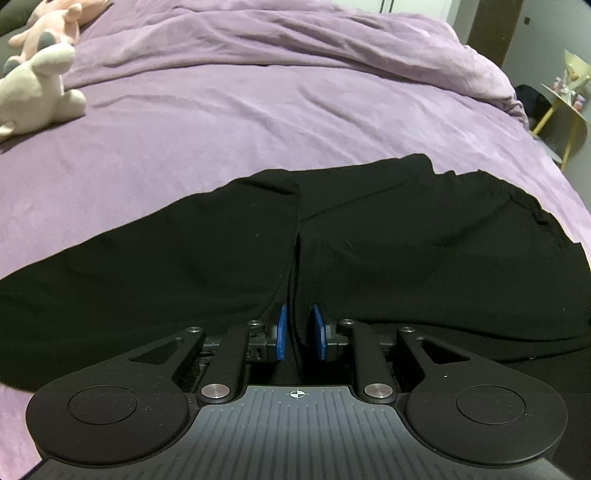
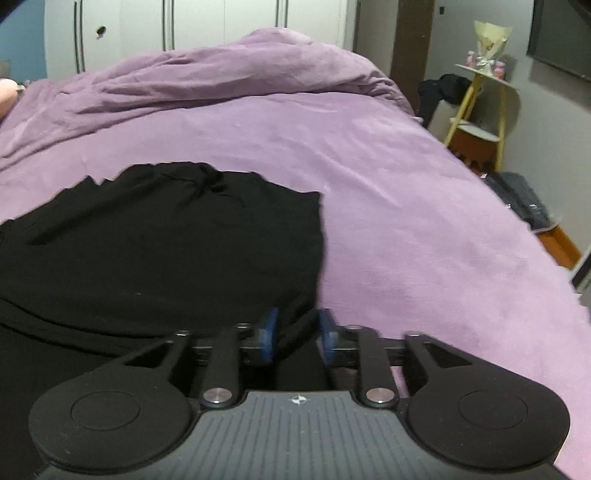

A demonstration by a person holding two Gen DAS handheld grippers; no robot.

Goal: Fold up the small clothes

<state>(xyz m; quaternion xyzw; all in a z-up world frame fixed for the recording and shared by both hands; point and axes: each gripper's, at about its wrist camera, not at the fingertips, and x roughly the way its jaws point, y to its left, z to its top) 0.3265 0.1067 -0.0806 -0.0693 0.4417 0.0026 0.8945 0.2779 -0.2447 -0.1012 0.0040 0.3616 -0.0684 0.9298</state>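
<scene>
Purple bed (image 1: 221,122) fills the room, white wardrobe (image 2: 207,26) behind, yellow shelf (image 2: 480,107) beside. Black garment (image 1: 369,240) lies flat on it. Left gripper (image 1: 299,332) slightly parted around a fold; right gripper (image 2: 295,332) blurry, probably pinching the garment's edge.

Plain black garment (image 1: 369,251) on plain purple bedcover (image 1: 221,122); blue fingers (image 1: 281,332).

The garment (image 1: 369,240) lies on the bed (image 1: 221,122), stuffed toys (image 1: 40,88) far left, shelf (image 2: 480,107) beyond its right edge.

One black garment (image 1: 369,258), two plush toys (image 1: 40,85)
</scene>
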